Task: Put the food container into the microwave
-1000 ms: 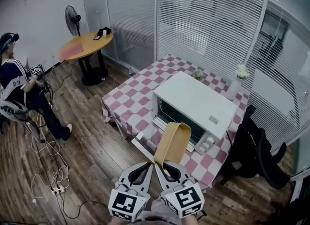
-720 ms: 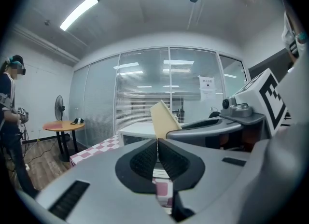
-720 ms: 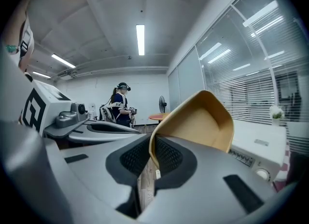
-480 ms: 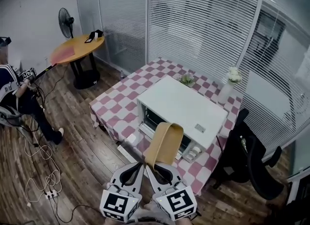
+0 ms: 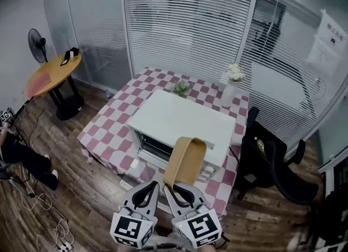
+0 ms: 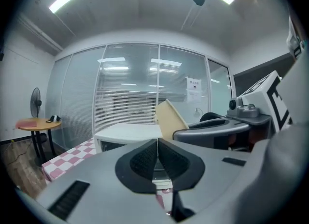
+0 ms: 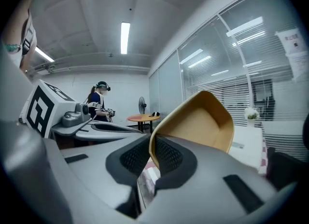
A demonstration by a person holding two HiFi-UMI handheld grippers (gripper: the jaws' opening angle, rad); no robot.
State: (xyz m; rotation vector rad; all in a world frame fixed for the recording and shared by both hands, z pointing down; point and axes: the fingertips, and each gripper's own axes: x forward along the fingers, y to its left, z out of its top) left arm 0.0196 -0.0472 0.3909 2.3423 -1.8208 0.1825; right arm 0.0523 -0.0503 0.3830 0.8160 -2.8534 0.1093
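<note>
Left hand-held gripper (image 5: 156, 184): jaws fully together, nothing between the pads; it sits just beside its partner at the 6 o'clock edge of the head view.

Right hand-held gripper (image 5: 166, 187): jaws narrow, clamped on the thin wall of the tan food container (image 5: 186, 161). The right gripper view shows the rim pinched between the pads (image 7: 170, 154). The container stands out toward 12 o'clock from the jaws, in the air and apart from every surface.

Step in hand (judgement): transport. The container is gripped but is not yet at the microwave (image 5: 182, 121), which stands at 12 o'clock on the checked counter (image 5: 111, 123). Its front shows a dark opening toward the viewer, so the door is probably already down, though this is not certain.

Next move (judgement): bring the container down level with the opening, pass it in open side up, set it on the floor of the cavity, then release. The thin wall may flex in the grip, so keep it level.

Count, left to right:
- Fan (image 5: 37, 45): one.
- Round table (image 5: 53, 74): one, at 10 o'clock.
- Counter: one.
- Microwave: one.
- Hand-held grippers: two.
- Food container: one.
- Plant (image 5: 181, 87): one.
- Vase (image 5: 234, 77): one.
- Chair (image 5: 263, 161): one, at 3 o'clock of the counter.
</note>
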